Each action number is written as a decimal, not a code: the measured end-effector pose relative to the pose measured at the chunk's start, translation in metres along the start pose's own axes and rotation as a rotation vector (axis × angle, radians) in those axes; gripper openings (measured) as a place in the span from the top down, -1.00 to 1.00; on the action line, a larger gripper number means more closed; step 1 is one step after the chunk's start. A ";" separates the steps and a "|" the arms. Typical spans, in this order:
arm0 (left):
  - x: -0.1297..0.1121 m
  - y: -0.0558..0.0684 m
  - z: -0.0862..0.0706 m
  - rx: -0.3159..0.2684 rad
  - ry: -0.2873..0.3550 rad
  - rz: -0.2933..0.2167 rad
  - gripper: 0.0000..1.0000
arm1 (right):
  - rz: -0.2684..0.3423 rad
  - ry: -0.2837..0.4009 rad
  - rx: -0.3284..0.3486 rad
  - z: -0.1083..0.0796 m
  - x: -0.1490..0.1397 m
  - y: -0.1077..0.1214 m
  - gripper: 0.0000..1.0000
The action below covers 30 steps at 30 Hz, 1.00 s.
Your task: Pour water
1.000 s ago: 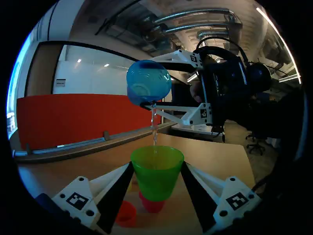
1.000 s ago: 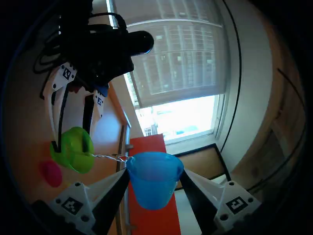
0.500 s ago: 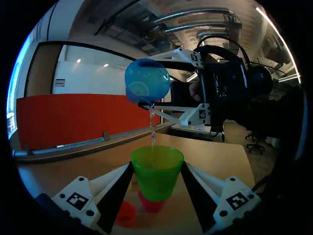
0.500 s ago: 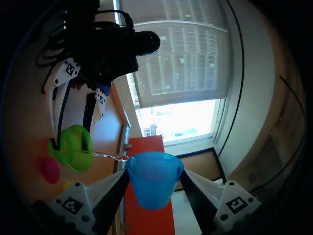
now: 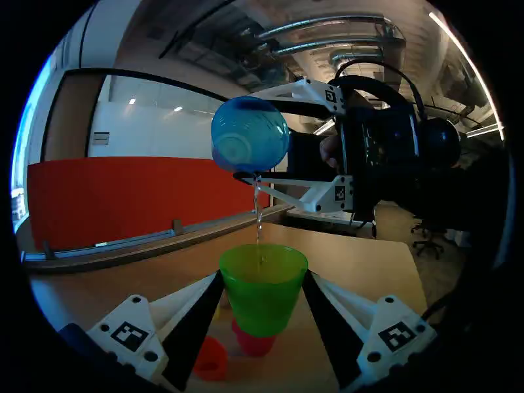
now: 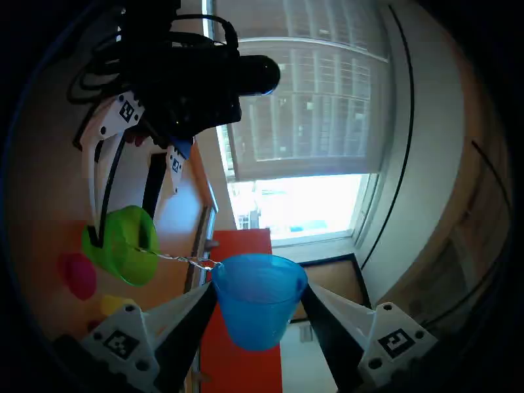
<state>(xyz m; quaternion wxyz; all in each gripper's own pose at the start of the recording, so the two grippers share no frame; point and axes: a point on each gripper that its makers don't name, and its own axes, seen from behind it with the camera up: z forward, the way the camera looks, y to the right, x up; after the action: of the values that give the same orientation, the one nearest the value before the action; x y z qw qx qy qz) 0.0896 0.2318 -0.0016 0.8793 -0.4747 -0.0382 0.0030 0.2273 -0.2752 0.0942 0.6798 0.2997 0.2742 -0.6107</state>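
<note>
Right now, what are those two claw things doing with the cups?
A person holds a gripper in each hand. The right gripper grips a tipped blue cup, and a thin stream of water falls from it into the green cup gripped by the left gripper, above the table. The pour is under way; a red cup sits on the table.

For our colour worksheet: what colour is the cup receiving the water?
The cup is green; left gripper view shows it best.

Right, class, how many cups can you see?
5: blue cup in the right gripper, green cup in the left gripper; pink cup, orange cup, yellow cup on the table. More may be hidden.
</note>
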 end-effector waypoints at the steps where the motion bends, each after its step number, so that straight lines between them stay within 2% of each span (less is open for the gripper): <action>1: 0.000 0.000 0.000 -0.001 -0.001 0.000 -0.71 | -0.006 0.000 0.000 0.000 0.000 0.000 -0.82; 11: 0.001 -0.001 0.001 0.003 0.002 -0.002 -0.71 | -0.049 0.005 -0.005 0.000 0.002 0.001 -0.82; 20: 0.002 -0.003 -0.001 0.009 0.005 -0.003 -0.71 | -0.122 0.007 -0.006 -0.002 0.009 -0.003 -0.82; 30: 0.004 -0.005 -0.002 0.013 0.008 -0.004 -0.71 | -0.174 0.010 -0.008 -0.004 0.015 -0.006 -0.82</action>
<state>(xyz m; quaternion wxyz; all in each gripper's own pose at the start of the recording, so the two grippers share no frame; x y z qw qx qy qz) 0.0941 0.2277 0.0015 0.8825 -0.4689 -0.0358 -0.0006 0.2225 -0.2829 0.0796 0.6238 0.2752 0.3052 -0.6648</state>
